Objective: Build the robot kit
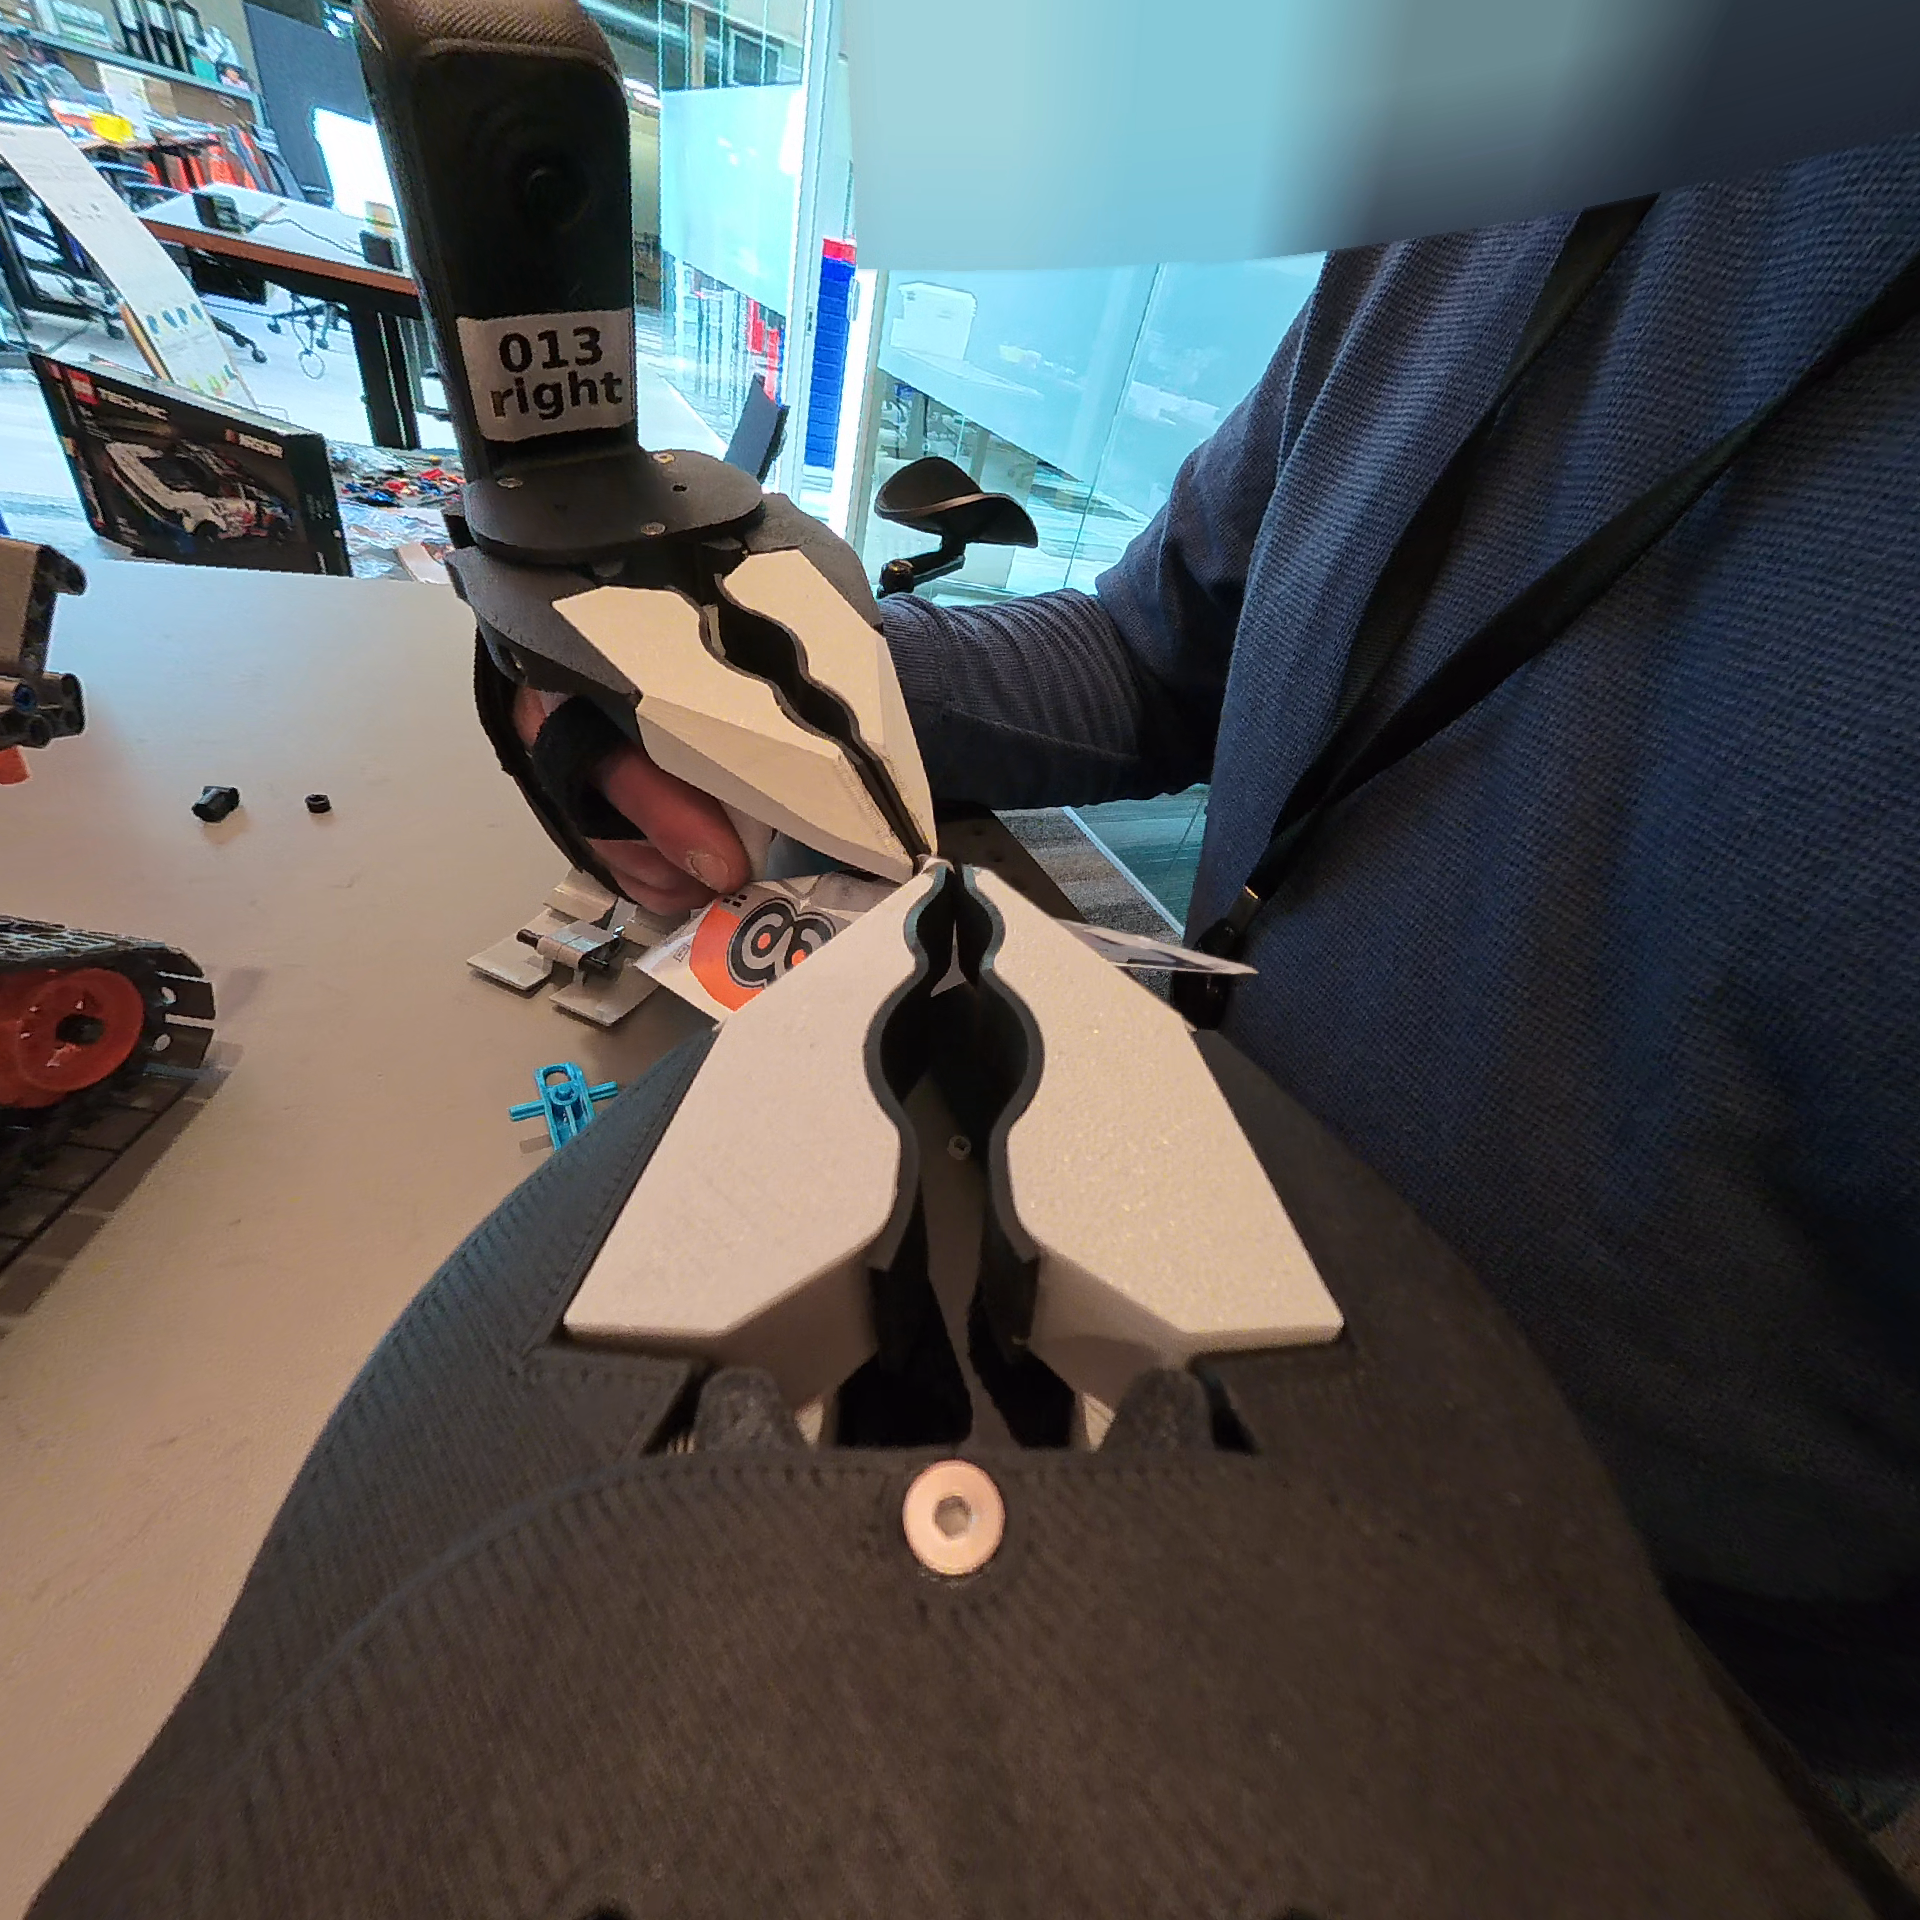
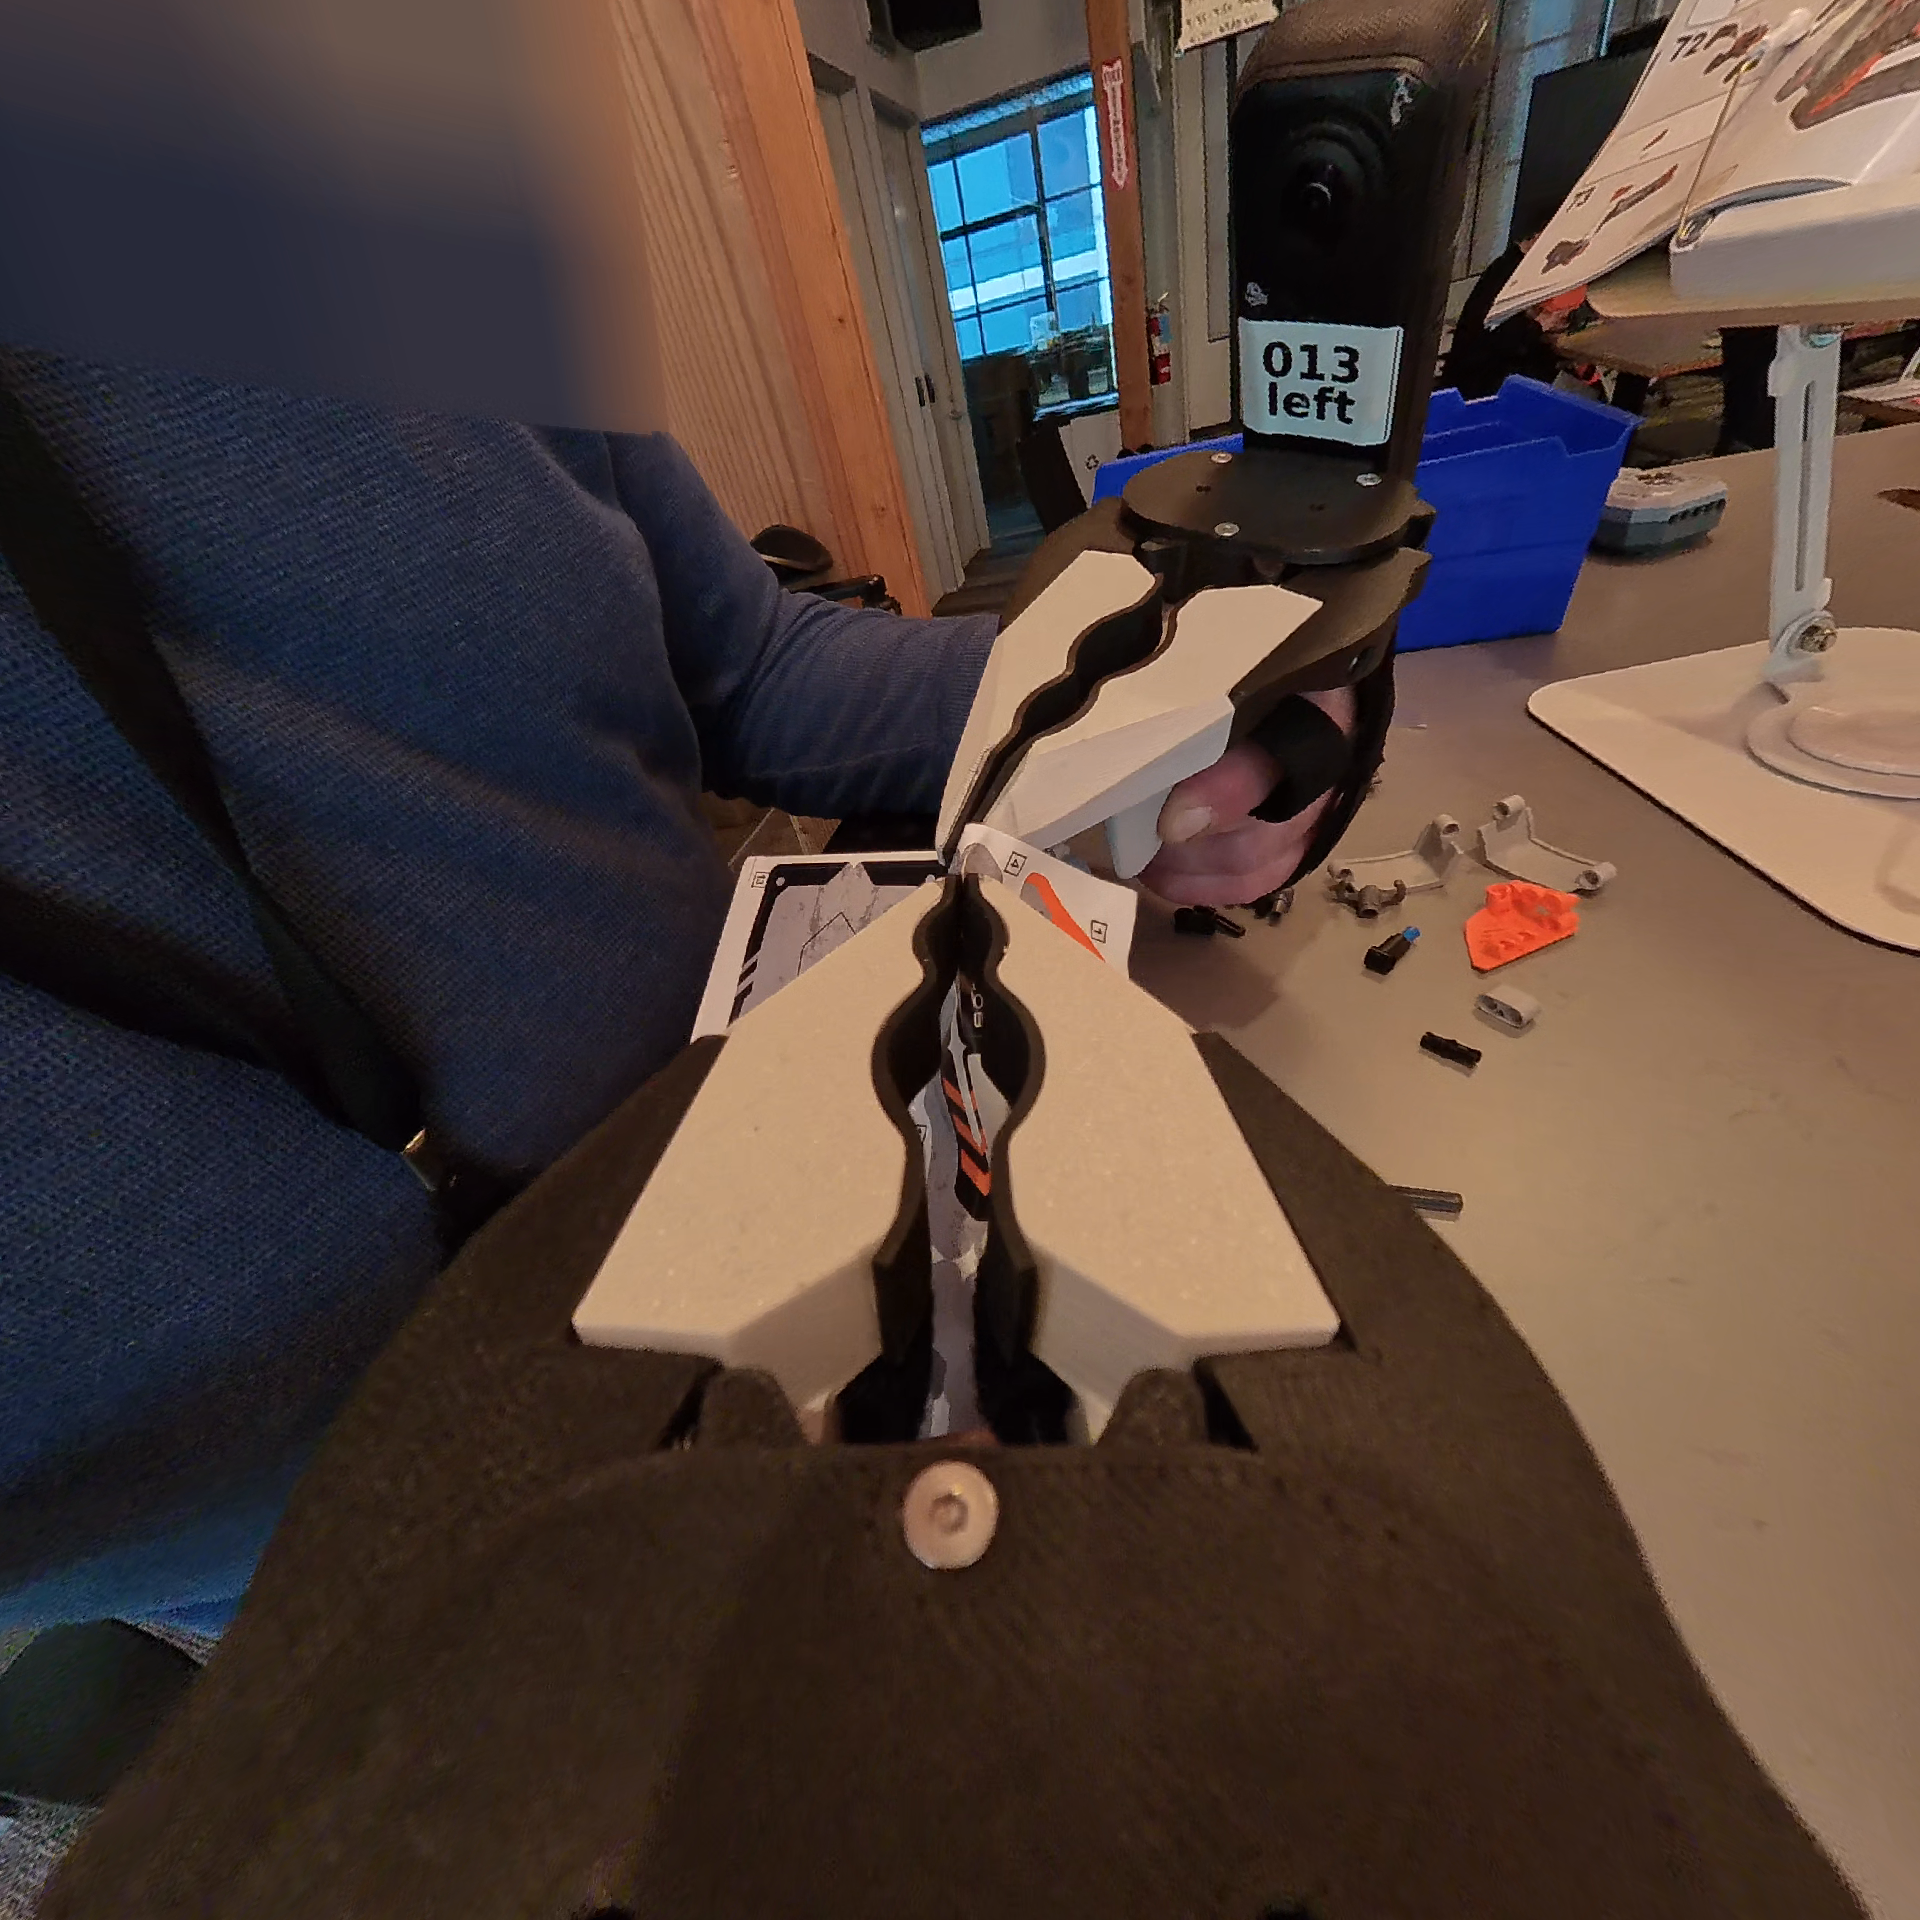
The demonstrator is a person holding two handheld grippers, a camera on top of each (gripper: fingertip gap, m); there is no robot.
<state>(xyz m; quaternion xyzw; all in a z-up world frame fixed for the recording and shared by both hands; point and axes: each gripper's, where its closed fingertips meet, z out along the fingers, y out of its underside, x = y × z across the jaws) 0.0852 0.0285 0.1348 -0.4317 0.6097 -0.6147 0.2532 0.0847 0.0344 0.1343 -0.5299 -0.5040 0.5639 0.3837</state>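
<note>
A white sticker sheet (image 2: 821, 935) with orange, grey and black graphics is held above the grey table's (image 2: 1558, 1195) near edge; it also shows in the left wrist view (image 1: 764, 951). My right gripper (image 2: 956, 883) is shut on the sheet, which shows through the gap between its fingers. My left gripper (image 1: 951, 873) is shut, tip to tip with the right one, pinching a small white curled flap (image 2: 982, 857) at the sheet's top edge. The right gripper (image 1: 920, 847) comes in from the upper left in the left wrist view. The left gripper (image 2: 951, 836) comes in from the upper right in the right wrist view.
A person in a blue sweater (image 1: 1558, 831) holds both grippers. A tracked model with an orange wheel (image 1: 62, 1029), a blue piece (image 1: 561, 1107) and a printed box (image 1: 197, 478) lie left. An orange piece (image 2: 1522, 925), grey parts (image 2: 1392, 873), a blue bin (image 2: 1507, 520) and a booklet stand (image 2: 1714, 717) lie right. The grippers are tip to tip, or close to it. The blue piece (image 1: 561, 1107) sits 12 cm or so from the ends of my right fingers.
</note>
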